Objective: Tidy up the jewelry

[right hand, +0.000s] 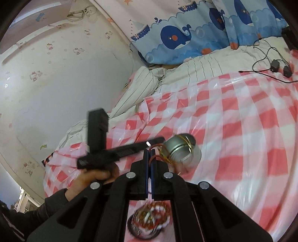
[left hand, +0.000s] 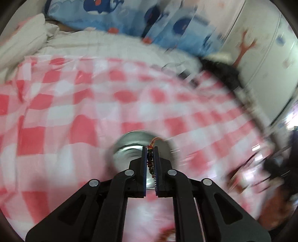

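Between the left tool's point(left hand: 150, 149) closed jaws sits a beaded bracelet point(left hand: 150, 158).

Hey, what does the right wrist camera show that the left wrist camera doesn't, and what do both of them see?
Only the right wrist view shows the dish of beaded jewelry, two black adapters with cables, and the person's left hand holding the left hand-held gripper.

Only the left wrist view shows that gripper shut on a multicolored braided cord.

Both show the metal tin, the pink checkered cloth and the whale-print bedding.
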